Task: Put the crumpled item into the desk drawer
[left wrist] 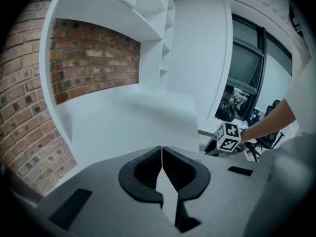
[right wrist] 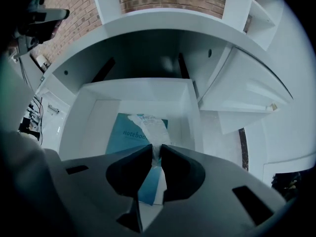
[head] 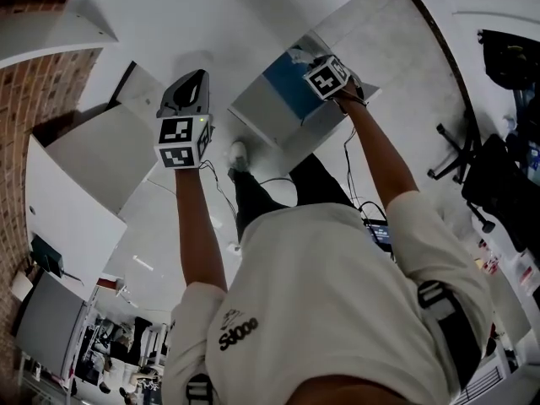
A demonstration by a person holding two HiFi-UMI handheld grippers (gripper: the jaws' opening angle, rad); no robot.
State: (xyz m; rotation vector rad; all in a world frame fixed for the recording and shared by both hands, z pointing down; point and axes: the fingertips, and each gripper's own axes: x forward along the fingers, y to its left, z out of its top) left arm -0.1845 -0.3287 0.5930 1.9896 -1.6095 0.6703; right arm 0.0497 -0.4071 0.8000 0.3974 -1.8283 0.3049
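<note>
Against the far left, a brick wall (head: 25,83) backs the white desk (left wrist: 128,117), whose bare top curves away under white shelves (left wrist: 163,43). Just right of the wall, the left gripper (head: 192,87) is held out toward that desk top, angled downward, its jaws pressed flat together with nothing between them. Further right, the desk drawer (right wrist: 94,112) stands pulled out from under the curved desk edge, and a teal notebook (right wrist: 123,137) lies flat on its floor. Over the drawer, the right gripper (right wrist: 157,151) points steeply down, its jaws clenched on the near end of the crumpled item (right wrist: 148,125), a pale, wrinkled scrap. The scrap's free end reaches past the jaw tips and shows over the notebook's far right corner. Whether it touches the cover cannot be told. At the right, the person's right arm (head: 380,159) stretches out to that gripper.
</note>
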